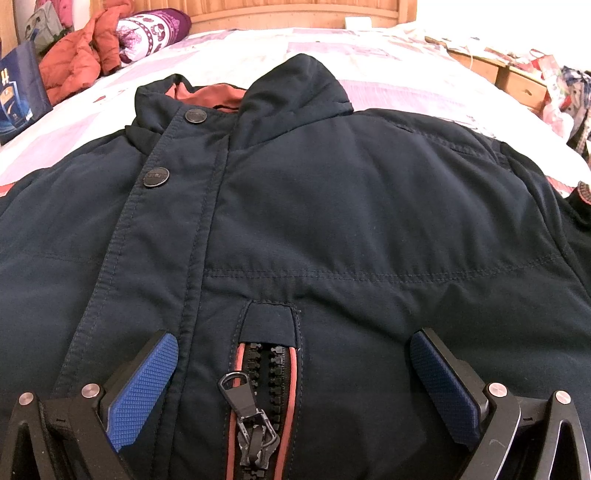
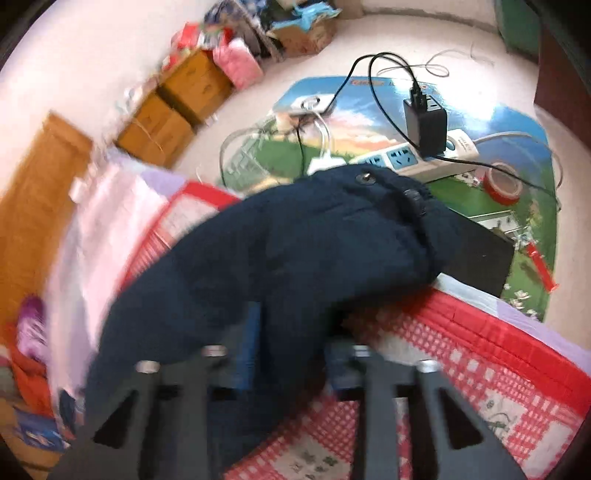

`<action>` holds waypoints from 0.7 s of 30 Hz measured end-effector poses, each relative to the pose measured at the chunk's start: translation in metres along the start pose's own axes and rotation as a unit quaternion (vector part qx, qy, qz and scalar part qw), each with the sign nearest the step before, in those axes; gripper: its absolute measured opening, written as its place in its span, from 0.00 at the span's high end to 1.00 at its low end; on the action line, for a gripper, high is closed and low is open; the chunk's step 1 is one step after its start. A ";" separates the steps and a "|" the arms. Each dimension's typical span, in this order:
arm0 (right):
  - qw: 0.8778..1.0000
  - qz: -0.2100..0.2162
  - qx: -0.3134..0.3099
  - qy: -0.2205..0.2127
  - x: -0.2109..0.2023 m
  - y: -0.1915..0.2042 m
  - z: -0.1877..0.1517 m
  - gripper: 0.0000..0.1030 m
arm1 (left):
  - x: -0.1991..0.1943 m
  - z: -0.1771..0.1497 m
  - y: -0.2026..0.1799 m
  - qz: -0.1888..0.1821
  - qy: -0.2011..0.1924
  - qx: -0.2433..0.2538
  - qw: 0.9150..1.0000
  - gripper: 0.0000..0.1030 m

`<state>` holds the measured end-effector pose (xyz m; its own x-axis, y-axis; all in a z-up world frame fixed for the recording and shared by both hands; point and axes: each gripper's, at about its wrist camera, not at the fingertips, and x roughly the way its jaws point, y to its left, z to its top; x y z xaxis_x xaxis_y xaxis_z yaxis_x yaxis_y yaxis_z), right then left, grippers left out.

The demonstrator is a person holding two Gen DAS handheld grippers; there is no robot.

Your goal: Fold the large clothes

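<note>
Two grippers work one dark navy padded jacket (image 1: pixel 332 221), which lies front-up on the bed with the pink and white patchwork quilt (image 1: pixel 258 55), collar toward the wooden headboard (image 1: pixel 295 14) at the top of the frame. The left gripper (image 1: pixel 295 369) hovers over the chest with its jaws wide apart and empty, straddling the orange-trimmed black zipper (image 1: pixel 262 398), probably ready to pin the front. The right gripper (image 2: pixel 291 354) has its jaws nearly closed on a fold of the navy sleeve (image 2: pixel 332 240), apparently to carry it inward. That sleeve overhangs the bed's red-bordered edge (image 2: pixel 480 325); beyond it lie a white power strip (image 2: pixel 424 155) and cables. Bare quilt left of the sleeve offers clearance.
</note>
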<state>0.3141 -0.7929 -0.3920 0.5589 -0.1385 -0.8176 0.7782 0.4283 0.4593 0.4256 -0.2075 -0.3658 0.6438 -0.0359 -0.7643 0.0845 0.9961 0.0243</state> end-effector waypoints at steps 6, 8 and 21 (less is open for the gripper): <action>0.991 -0.026 -0.118 -0.051 -0.028 0.041 -0.001 0.92 | 0.000 0.000 0.000 0.001 0.000 0.001 1.000 0.00; 0.982 -0.047 -0.167 -0.074 -0.039 0.061 -0.004 0.93 | 0.000 0.000 -0.001 0.001 0.000 0.001 1.000 0.00; 0.897 -0.055 -0.407 -0.166 -0.108 0.199 -0.067 0.94 | 0.000 0.004 -0.003 0.003 0.003 0.002 1.000 0.00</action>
<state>0.3897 -0.6327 -0.2354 0.6512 -0.4196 -0.6324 0.4419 0.8871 -0.1335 0.4277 -0.2109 -0.3632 0.6400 -0.0294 -0.7678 0.0842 0.9959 0.0320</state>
